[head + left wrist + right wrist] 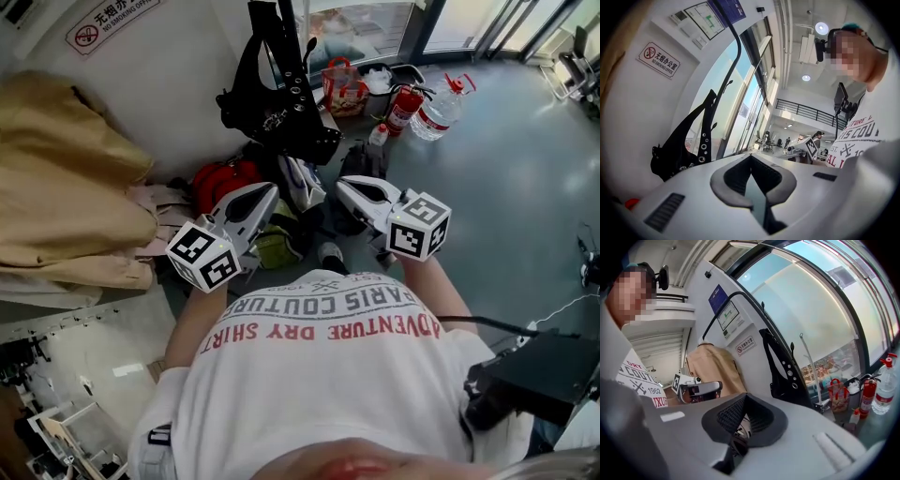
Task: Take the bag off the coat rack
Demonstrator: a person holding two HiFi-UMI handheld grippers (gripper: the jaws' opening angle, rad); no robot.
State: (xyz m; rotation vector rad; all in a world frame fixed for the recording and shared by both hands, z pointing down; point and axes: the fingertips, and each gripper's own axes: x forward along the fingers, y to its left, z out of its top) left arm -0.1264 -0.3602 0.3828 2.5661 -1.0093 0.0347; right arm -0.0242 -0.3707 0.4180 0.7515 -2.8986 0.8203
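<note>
A black bag [277, 112] with studded straps hangs from the dark coat rack [281, 23] at the top middle of the head view. My left gripper [270, 190] is held below it and a little left, shut and empty. My right gripper [343, 185] is level with it below right of the bag, also shut with nothing in it. In the left gripper view the bag [679, 154] hangs left of the closed jaws, on the curved rack pole [729, 89]. From the right gripper view the bag [785, 376] is ahead to the right, apart from the jaws.
A beige coat [66, 187] hangs against the white wall on the left. On the floor round the rack lie a red bag [225, 178], clothes, a red-handled bag [345, 86], a fire extinguisher [405, 106] and a water bottle [441, 111]. A black box [539, 375] sits at lower right.
</note>
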